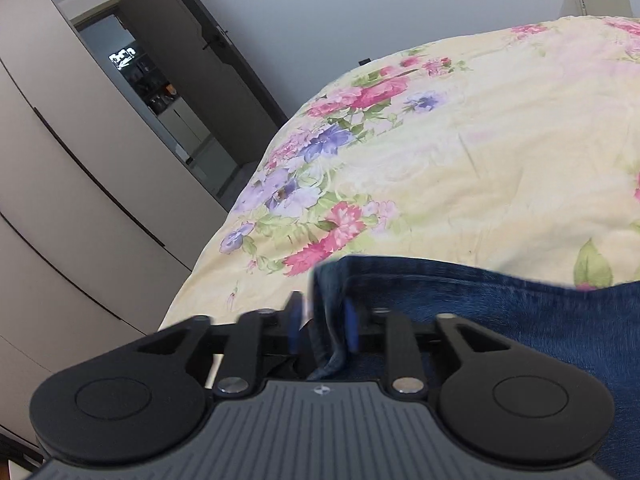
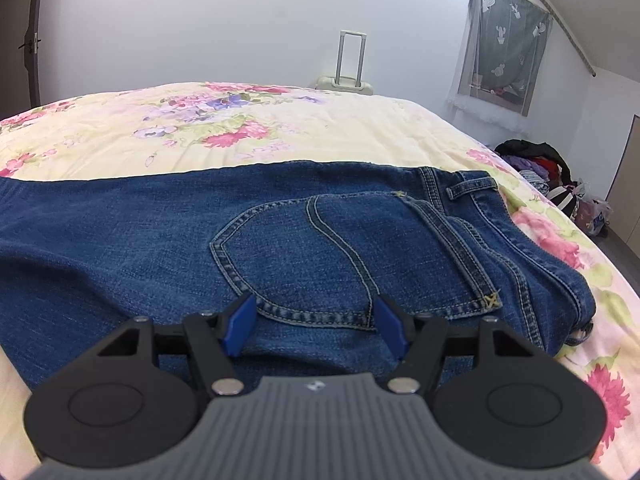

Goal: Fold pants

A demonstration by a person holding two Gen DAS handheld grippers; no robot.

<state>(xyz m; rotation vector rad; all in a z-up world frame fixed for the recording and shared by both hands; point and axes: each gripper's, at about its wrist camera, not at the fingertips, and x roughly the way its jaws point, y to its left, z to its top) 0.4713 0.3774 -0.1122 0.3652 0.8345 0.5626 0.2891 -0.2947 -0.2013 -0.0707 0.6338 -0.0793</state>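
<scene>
Blue denim jeans (image 2: 304, 240) lie across a bed with a floral cream cover (image 2: 120, 140), back pocket up and waistband to the right. My right gripper (image 2: 316, 326) is open just above the jeans near the pocket's lower edge, holding nothing. In the left wrist view my left gripper (image 1: 322, 322) is shut on a bunched edge of the jeans (image 1: 520, 312), with the fold of denim pinched between the blue pads. The rest of the jeans runs off to the right of it.
A wardrobe (image 1: 60, 200) and an open doorway (image 1: 160, 100) stand left of the bed. A suitcase (image 2: 346, 80) stands behind the bed by the wall. A pile of clothes and bags (image 2: 552, 176) lies on the floor at the right, under a curtained window (image 2: 504, 44).
</scene>
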